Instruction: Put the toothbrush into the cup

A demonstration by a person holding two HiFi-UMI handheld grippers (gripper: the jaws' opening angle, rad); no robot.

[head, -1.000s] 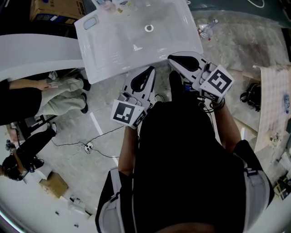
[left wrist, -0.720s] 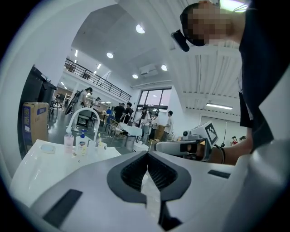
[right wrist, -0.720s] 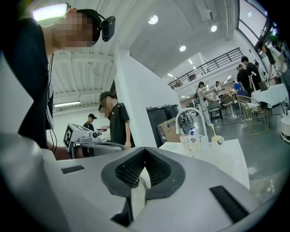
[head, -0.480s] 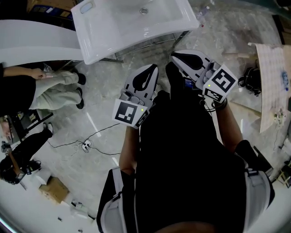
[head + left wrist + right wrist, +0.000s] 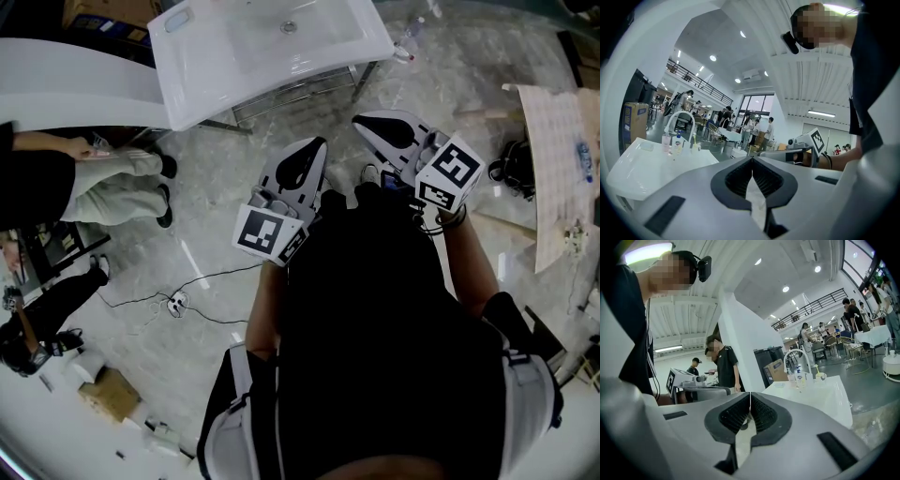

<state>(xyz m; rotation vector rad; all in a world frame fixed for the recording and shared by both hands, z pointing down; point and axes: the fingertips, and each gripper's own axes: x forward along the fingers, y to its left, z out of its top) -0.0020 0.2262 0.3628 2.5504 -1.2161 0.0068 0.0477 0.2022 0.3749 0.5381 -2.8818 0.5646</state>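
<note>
Left gripper point(image 5: 314, 145) and right gripper point(image 5: 361, 122) both closed on nothing, sink point(image 5: 206, 80) farther off than before, perhaps cup point(image 5: 821, 377) on its rim

A black shirt point(image 5: 375, 300), with white left tongs point(image 5: 317, 145) and right tongs point(image 5: 358, 120) (black-ribbed inside).

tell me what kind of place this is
Probably a big open hall used as a test space, not a real bathroom: the sink stands free on a metal frame, a cable trails across the floor, and a railed balcony overlooks people at tables.
</note>
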